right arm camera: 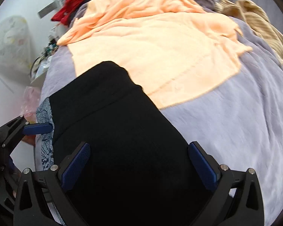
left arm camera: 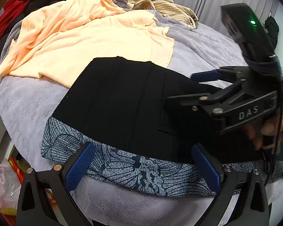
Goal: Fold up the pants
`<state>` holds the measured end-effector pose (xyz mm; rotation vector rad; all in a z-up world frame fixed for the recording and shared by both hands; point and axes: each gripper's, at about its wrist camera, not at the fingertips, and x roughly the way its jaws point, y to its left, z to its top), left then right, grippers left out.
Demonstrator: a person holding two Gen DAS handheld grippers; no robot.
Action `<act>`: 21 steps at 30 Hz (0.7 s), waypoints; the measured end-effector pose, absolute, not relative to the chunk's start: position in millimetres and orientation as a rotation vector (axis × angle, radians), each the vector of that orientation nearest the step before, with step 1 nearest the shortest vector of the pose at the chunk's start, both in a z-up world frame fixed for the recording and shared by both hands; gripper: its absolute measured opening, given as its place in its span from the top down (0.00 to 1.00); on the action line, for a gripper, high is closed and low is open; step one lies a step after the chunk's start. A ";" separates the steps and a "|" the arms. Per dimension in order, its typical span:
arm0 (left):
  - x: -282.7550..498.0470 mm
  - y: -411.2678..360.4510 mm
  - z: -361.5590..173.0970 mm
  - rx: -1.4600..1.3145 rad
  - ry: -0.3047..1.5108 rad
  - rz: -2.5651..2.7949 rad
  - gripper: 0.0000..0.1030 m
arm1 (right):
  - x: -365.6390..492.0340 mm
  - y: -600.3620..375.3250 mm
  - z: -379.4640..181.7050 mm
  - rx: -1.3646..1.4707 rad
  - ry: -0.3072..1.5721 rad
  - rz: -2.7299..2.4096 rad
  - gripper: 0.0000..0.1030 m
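**Materials / finish**

Pants (left arm camera: 118, 101): matt black cloth, smooth. Printed cloth (left arm camera: 141, 171): speckled grey. Blanket (left arm camera: 207, 43): fuzzy lilac fleece. Peach garment (left arm camera: 88, 43): soft knit. Left gripper (left arm camera: 143, 166) pads (left arm camera: 79, 166): blue, textured; frame matt black plastic, metal screws.

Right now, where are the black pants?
In both wrist views the black pants lie centred on the grey blanket, overlapping a patterned garment, with peach fabric behind.

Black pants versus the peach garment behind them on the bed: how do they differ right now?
The black pants lie smooth in a compact, folded-looking block; the peach garment sprawls rumpled and unfolded. The pants sit nearest both open grippers, left gripper and right gripper; the peach garment lies farther back. The pants rest on a patterned grey cloth, the peach garment directly on the lavender blanket. Neither is gripped.
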<state>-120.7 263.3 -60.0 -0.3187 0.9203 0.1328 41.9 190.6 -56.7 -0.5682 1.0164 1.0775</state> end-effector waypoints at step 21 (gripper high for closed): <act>-140.7 289.0 -49.1 -0.394 0.871 0.008 0.00 | 60.6 256.1 -74.6 -0.762 1.260 1.454 0.34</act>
